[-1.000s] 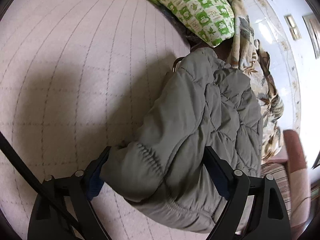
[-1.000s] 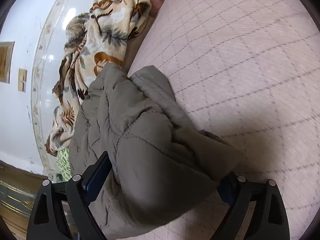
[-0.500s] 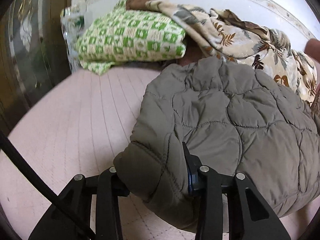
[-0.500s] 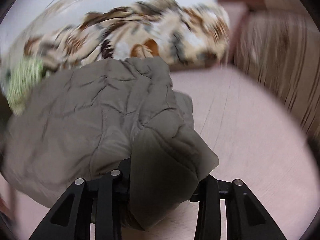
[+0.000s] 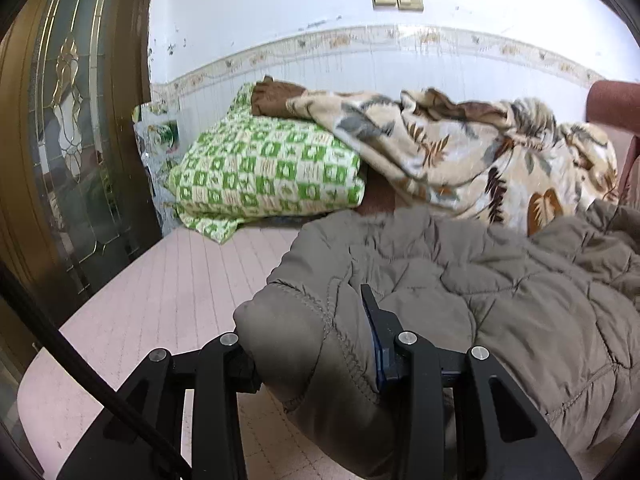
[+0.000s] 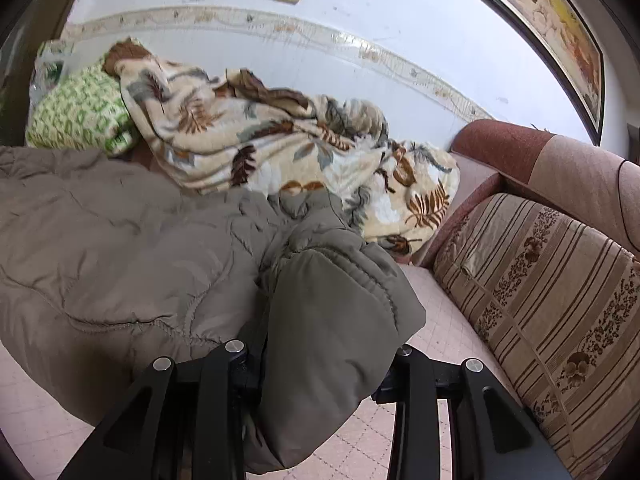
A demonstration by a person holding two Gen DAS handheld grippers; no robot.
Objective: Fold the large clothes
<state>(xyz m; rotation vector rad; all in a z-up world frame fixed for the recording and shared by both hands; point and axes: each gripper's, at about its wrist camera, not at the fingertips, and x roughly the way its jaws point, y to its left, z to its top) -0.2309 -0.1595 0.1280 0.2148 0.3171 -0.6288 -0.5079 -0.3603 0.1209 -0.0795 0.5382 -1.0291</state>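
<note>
Fingers of left gripper (image 5: 308,364) clamped on one padded end of the quilted jacket (image 5: 500,300); right gripper (image 6: 320,368) clamped on another bunched end, both having just closed. Jacket lifted at the near edge, rest slumped on the pink bed (image 5: 172,280). No clean fold visible yet, so early stage: spread, align, fold still left. Floral blanket (image 6: 248,148) and green pillow (image 5: 268,172) sit behind.

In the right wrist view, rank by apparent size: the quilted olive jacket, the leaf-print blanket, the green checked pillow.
1. Quilted olive jacket, though being nearest the camera inflates it.
2. Leaf-print cream blanket.
3. Green checked pillow, partly hidden behind the blanket, so its true size is unsure.
</note>
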